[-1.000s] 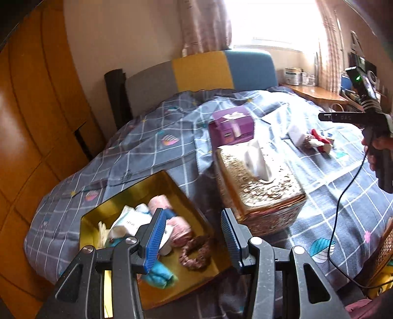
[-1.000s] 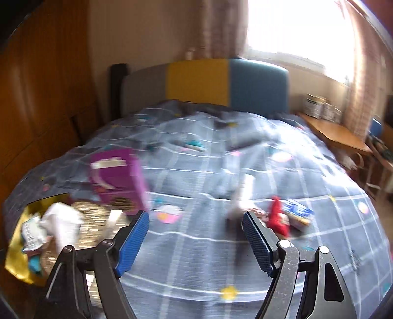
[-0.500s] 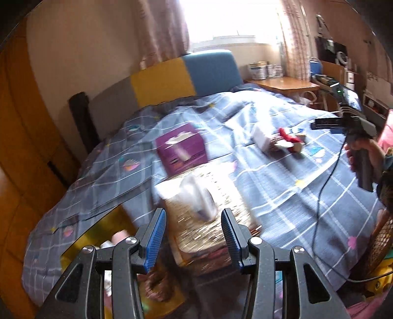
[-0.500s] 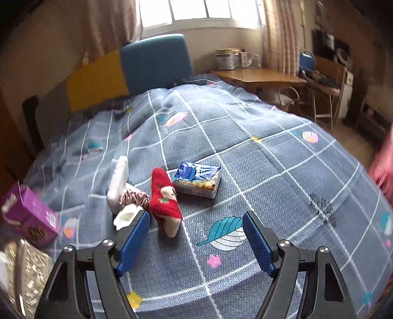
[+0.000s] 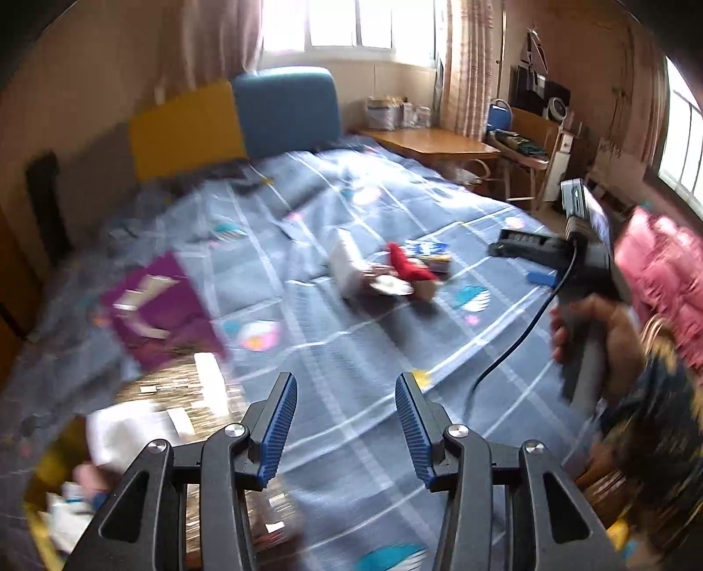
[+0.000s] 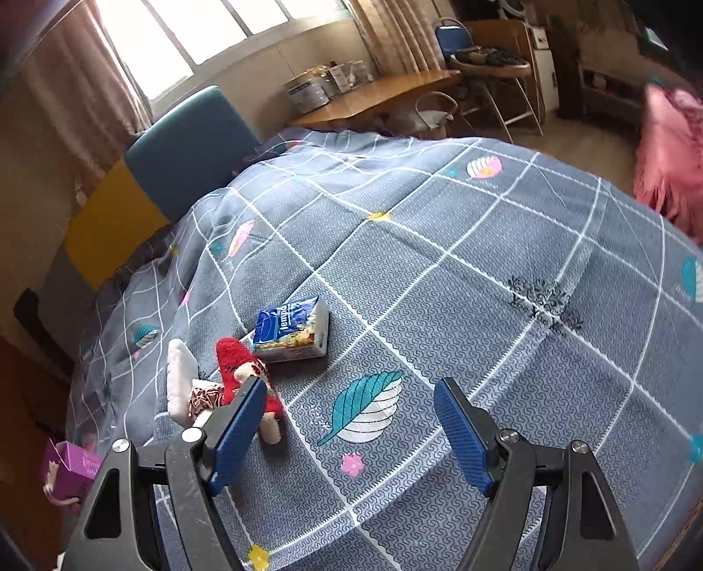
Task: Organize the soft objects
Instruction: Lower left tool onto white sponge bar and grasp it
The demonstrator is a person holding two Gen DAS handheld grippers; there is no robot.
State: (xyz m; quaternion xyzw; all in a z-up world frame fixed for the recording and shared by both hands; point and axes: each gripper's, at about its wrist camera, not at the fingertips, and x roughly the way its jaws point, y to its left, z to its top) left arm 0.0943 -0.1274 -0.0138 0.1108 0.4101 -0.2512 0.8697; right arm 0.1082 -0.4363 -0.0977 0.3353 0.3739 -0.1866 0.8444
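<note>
Both claws [image 5: 346, 421] [image 6: 349, 432] spread, empty; red sock [image 6: 239, 371] partly behind right claw's finger.

A bed [image 6: 439, 246] under a grey-blue checked quilt with leaf prints fills the room; its headboard [image 6: 184, 145] has a teal panel beside a yellow one [image 6: 105, 224]; bright daylight pours through the windows [image 6: 197, 30] behind it, flanked by pinkish-brown curtains [image 6: 74, 96]; a wooden desk [image 6: 373, 92] carrying tins stands along the beige wall; a blue chair [image 6: 452, 37] sits near it; pink fabric [image 6: 668, 153] hangs at the right edge.
</note>
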